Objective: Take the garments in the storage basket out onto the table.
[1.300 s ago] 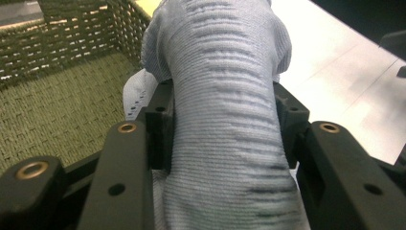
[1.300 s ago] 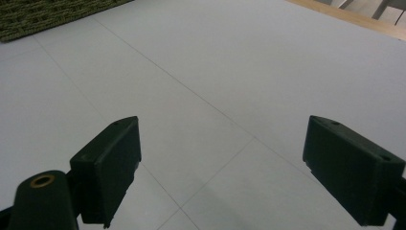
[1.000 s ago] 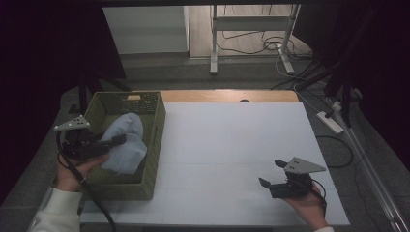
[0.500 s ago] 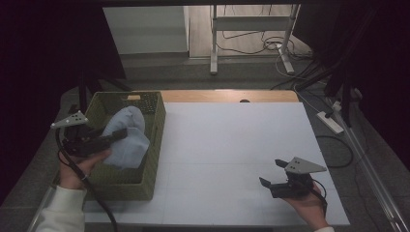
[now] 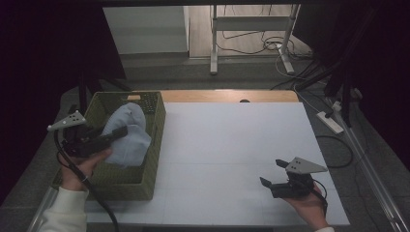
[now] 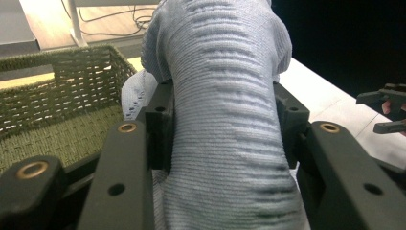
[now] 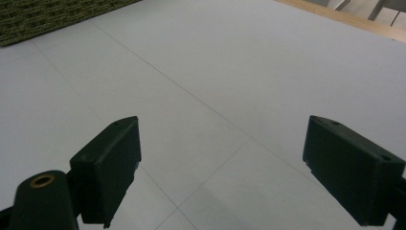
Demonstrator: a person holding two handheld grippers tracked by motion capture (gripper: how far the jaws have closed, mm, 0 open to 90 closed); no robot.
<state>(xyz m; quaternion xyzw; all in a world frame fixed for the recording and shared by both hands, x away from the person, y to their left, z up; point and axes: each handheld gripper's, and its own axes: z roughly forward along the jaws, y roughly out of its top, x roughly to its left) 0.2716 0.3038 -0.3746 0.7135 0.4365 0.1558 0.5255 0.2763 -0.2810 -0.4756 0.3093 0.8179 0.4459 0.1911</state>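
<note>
A light blue knitted cloth [image 5: 133, 145] hangs bunched above the green woven basket [image 5: 123, 186] at the table's left. My left gripper [image 5: 120, 132] is shut on it, coming in from the left over the basket. In the left gripper view the cloth [image 6: 225, 72] fills the gap of my left gripper [image 6: 222, 120], both pads pressing its folds, with the basket [image 6: 62, 96] behind. Near the front right of the white table [image 5: 232, 140] my right gripper [image 5: 272, 173] stands open and holds nothing. In the right gripper view my right gripper [image 7: 225, 129] stands wide over bare table [image 7: 230, 57].
The basket's corner [image 7: 48, 14] shows at the top left of the right gripper view. A wooden strip [image 5: 227, 95] runs along the table's far edge. Behind it are stand legs and cables [image 5: 251, 48] on the floor; a power strip [image 5: 329, 122] lies to the right.
The left gripper has lifted the blue cloth a little higher out of the basket. The right gripper has stayed where it was.
</note>
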